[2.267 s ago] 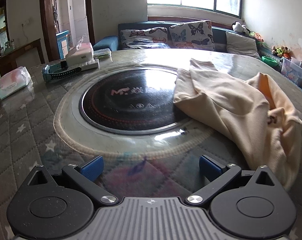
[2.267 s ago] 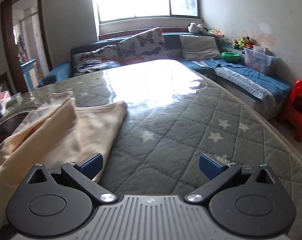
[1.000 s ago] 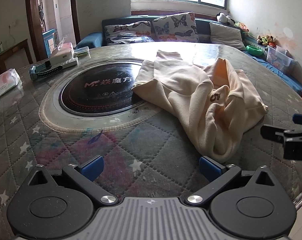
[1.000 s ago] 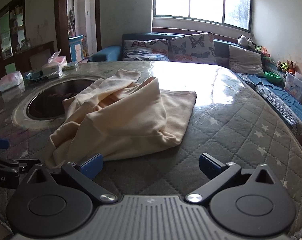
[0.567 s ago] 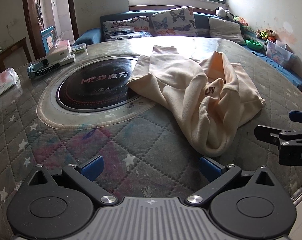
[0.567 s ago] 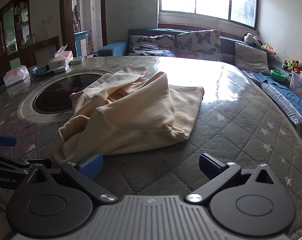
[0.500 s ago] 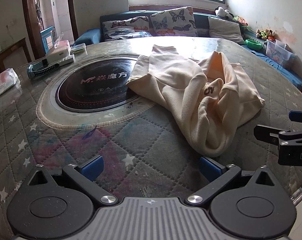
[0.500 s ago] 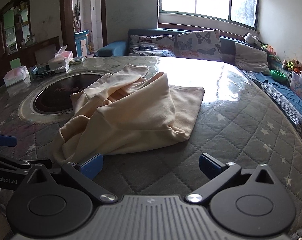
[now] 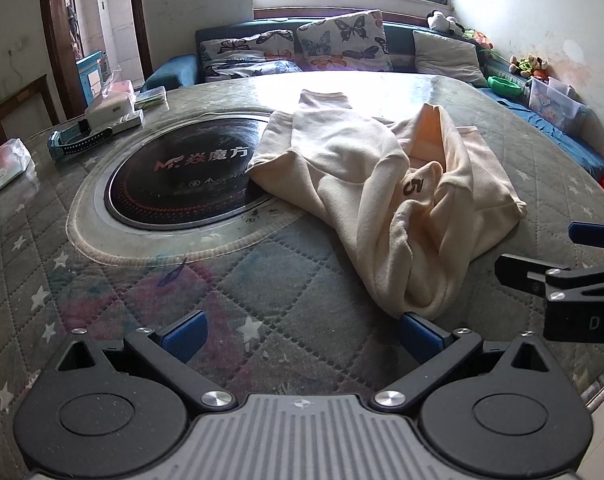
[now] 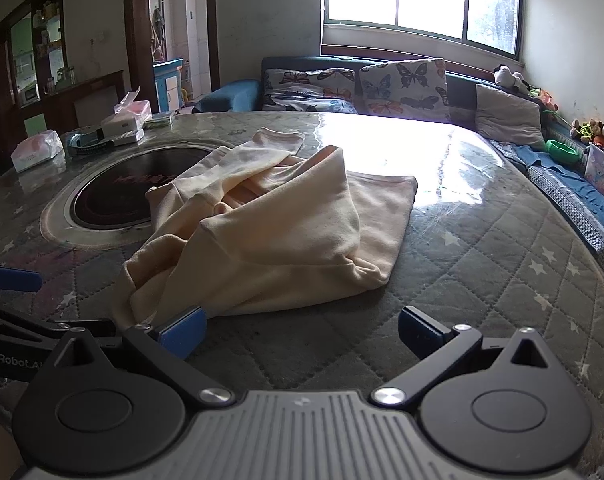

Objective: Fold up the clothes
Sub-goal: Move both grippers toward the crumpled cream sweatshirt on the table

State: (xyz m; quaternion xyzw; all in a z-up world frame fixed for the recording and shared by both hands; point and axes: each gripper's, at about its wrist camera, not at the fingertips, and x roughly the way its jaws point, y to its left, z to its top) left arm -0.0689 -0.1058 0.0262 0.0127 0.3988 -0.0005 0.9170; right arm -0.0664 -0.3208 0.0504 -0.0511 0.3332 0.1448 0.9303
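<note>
Cream sweatshirt [image 9: 385, 184] lies crumpled on the quilted table [image 9: 262, 288], centre-right of the left wrist frame, centre-left of the right wrist frame [image 10: 270, 224]. Unfolded: body bunched, a brown "5" print [image 9: 413, 187] showing in the creases, one cuffed sleeve [image 9: 323, 100] pointing toward the window. Long axis runs roughly from that far cuff down to the near bunched end, slanting toward lower right in the left view.

Near end sits just ahead of both grippers. Left gripper [image 9: 302, 334]: fingers spread wide, nothing held; the garment's near tip is right at its right blue pad [image 9: 417, 334], contact unclear. Right gripper [image 10: 300, 334]: also spread, empty; its left blue pad [image 10: 182, 334] sits just beside the cloth's near edge. Both about equally close; my read is the garment lies between them, ahead-right of the left and ahead-left of the right. Each gripper shows at the edge of the other's frame: right one at right edge [image 9: 561, 280], left one at lower left [image 10: 10, 280].

Around: far-left corner of the sweatshirt overlaps the black round hotplate [image 9: 182, 176] set in the table. Tissue packs [image 9: 4, 168], a white box [image 9: 112, 110] and a blue watch-like strap [image 9: 80, 138] sit upper left, well apart. Sofa with butterfly cushions [image 9: 341, 40] behind.

Nothing blocks the reach. Likely next need: spread it flat first; dragging left would pull more cloth over the hotplate.
</note>
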